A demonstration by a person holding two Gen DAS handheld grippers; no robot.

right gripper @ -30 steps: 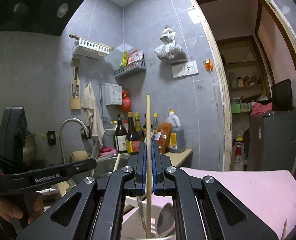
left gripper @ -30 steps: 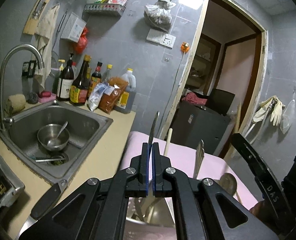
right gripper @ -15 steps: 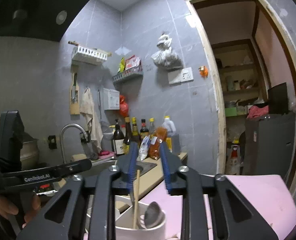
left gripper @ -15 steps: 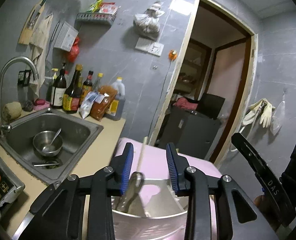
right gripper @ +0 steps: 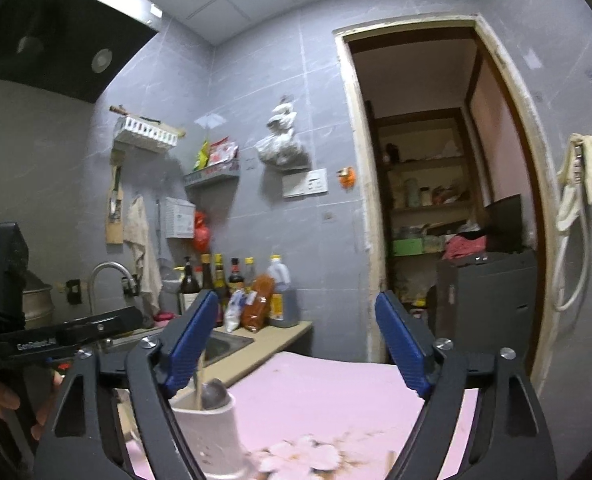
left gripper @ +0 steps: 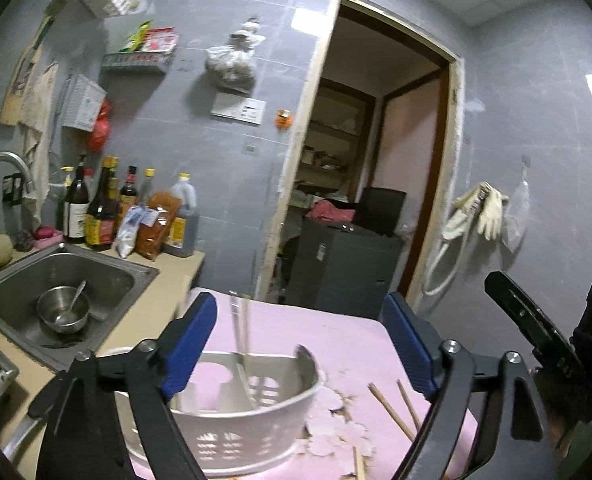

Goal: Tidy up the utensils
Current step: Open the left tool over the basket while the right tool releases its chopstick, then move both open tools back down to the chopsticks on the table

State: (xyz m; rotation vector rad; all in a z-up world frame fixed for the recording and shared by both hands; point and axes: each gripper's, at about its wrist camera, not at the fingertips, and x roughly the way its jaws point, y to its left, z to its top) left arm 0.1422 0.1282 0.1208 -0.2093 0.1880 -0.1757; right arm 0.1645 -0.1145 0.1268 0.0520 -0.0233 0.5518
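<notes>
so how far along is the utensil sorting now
Partly done. A few utensils already stand in the white basket. Nothing is in hand: the left hand-held gripper and the right hand-held gripper are both open. At least two chopsticks lie loose on the pink cloth.

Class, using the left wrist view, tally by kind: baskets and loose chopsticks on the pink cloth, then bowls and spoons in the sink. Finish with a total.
White basket: 1
Loose chopsticks: 3, one cut off at the bottom edge
Steel bowl: 1
Spoon: 1
Total: 6
</notes>
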